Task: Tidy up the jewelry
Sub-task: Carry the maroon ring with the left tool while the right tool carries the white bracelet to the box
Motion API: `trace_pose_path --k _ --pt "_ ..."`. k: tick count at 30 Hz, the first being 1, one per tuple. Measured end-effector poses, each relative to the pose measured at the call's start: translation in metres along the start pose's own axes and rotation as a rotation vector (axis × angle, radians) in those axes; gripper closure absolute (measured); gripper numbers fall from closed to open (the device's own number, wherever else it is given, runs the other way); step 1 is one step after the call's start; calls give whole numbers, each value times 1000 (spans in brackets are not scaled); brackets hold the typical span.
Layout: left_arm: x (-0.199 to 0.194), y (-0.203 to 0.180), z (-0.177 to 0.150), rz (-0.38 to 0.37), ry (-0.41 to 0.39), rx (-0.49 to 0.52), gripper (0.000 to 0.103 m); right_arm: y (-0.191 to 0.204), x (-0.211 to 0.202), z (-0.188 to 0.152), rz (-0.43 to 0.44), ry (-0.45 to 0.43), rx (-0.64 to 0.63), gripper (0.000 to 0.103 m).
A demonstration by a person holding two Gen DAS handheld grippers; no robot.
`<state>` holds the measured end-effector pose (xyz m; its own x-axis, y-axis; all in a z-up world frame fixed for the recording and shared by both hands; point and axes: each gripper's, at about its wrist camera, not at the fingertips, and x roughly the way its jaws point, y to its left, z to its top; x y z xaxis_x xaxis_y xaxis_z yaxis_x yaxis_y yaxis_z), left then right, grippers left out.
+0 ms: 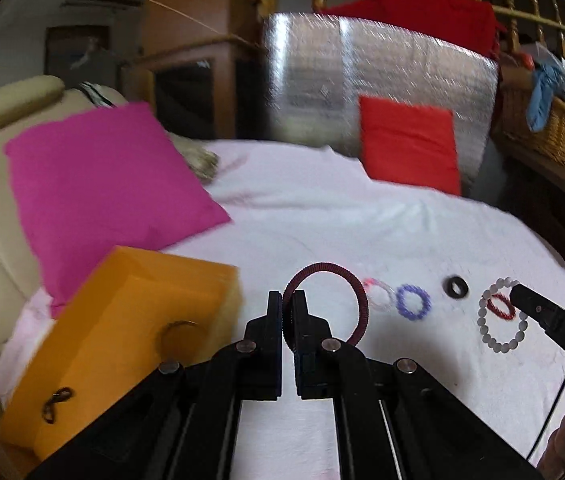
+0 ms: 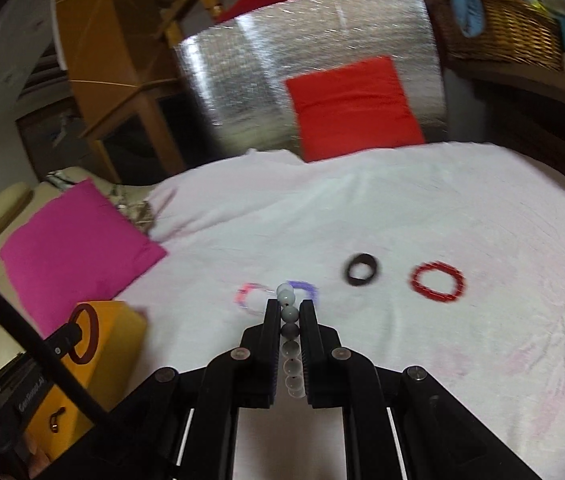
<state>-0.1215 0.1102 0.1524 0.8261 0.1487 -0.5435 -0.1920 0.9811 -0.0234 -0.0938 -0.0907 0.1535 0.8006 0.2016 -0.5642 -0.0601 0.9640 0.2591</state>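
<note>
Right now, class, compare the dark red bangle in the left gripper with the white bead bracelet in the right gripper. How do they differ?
The dark red bangle is one ribbed hoop; the white bead bracelet is a string of separate round beads. The bangle is dark red, the bracelet pale white-grey. The left gripper pinches the bangle at its rim, so most of the hoop stands clear; the bracelet runs lengthwise between the right gripper's fingers. Both are held above the white cloth.

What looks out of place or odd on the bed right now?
Nothing looks spilled or broken. Four small rings lie loose on the white sheet: pink-white, purple, black, red. The left tongs pinch a dark red bangle; the right tongs pinch a white bead bracelet.
</note>
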Motion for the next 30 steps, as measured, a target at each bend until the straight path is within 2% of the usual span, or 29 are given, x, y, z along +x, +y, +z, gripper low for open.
trace_pose_path --k 3,9,13,20,23,30 --pt "-24 24 -2 59 -52 -53 99 21 -1 5 45 1 -27 93" --pt "-69 81 -18 140 -89 -197 99 67 -4 6 136 7 -95 93" --pt "-90 111 -24 202 -89 -205 99 107 -7 3 211 24 -149 93" --pt "-104 169 -44 311 -35 -255 99 184 -12 -20 351 68 -222 93" --pt "-103 183 -56 346 -2 -263 99 216 -10 -37 403 112 -250 93" --pt "-81 207 -86 396 116 -273 99 263 11 -76 442 228 -295 93"
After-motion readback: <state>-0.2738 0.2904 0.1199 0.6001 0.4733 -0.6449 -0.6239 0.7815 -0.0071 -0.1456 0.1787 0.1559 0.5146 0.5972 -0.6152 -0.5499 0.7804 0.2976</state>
